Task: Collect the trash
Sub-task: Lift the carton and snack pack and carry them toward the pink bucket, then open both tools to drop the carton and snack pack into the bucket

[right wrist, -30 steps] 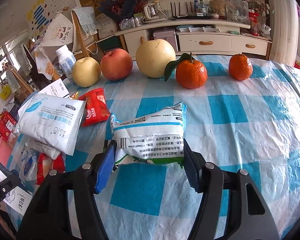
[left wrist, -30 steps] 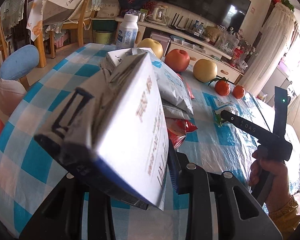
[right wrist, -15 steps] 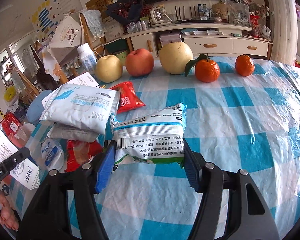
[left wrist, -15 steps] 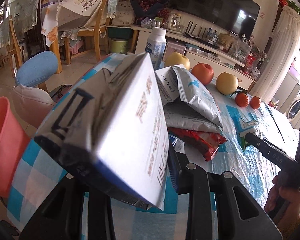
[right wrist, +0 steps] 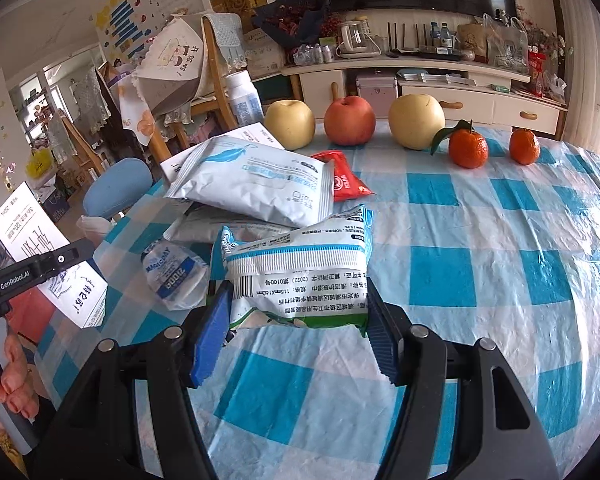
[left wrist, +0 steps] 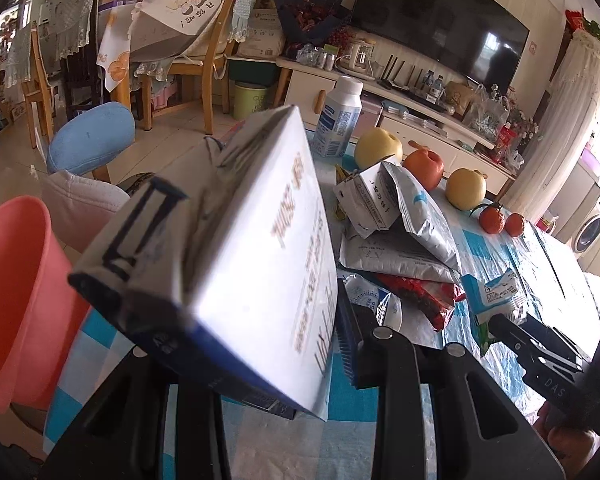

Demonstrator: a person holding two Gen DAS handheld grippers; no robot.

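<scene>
Behind the checked tabletop [right wrist: 480, 220] sits a cluttered living room, and from left we risk the white box [left wrist: 236, 264] slipping off-centre from our clamped left gripper [left wrist: 244, 344] beside the half-cropped pink bin [left wrist: 16, 296], while our right gripper [right wrist: 296, 320] squeezes a soft packet [right wrist: 300, 276], its left pad partly hidden.

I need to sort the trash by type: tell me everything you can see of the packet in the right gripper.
The packet is a soft, crinkled plastic pouch, white with blue bands, a green bottom edge, a barcode and printed text. It looks flat. The right gripper is shut on its two sides, holding it above the checked tablecloth.
</scene>
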